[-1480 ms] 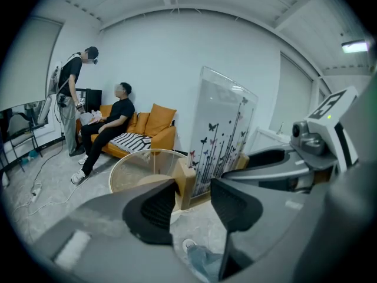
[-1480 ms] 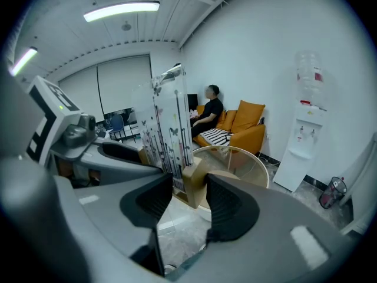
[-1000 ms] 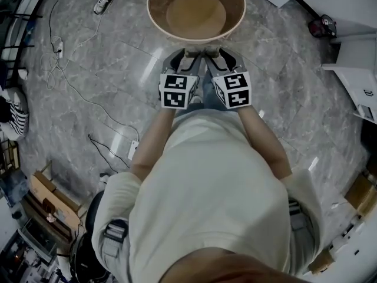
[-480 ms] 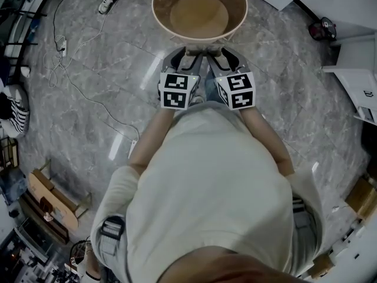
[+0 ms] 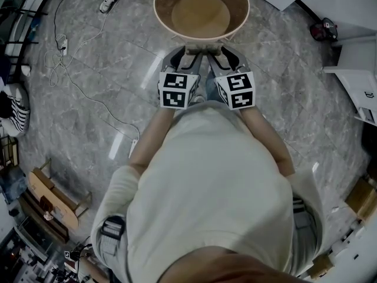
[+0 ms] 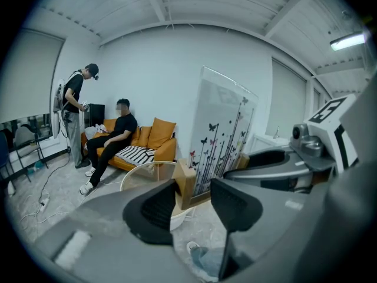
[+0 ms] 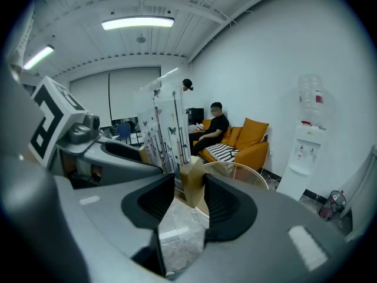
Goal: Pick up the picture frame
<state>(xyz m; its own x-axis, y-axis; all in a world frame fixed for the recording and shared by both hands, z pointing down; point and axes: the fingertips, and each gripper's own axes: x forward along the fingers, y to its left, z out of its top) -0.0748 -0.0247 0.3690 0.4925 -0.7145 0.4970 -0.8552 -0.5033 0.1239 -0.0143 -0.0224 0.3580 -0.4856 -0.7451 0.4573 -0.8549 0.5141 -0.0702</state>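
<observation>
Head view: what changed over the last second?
The round table and floor drifted slightly right in view: the camera shifted. The jaws of the right gripper have just been closing, with the picture frame between them. Both grippers stay side by side; the left gripper also clamps the frame.

Round table point(image 5: 166, 28) close ahead, open floor point(image 5: 112, 99) to both sides, cables point(image 5: 57, 63) at left, white furniture point(image 5: 353, 81) at right
</observation>
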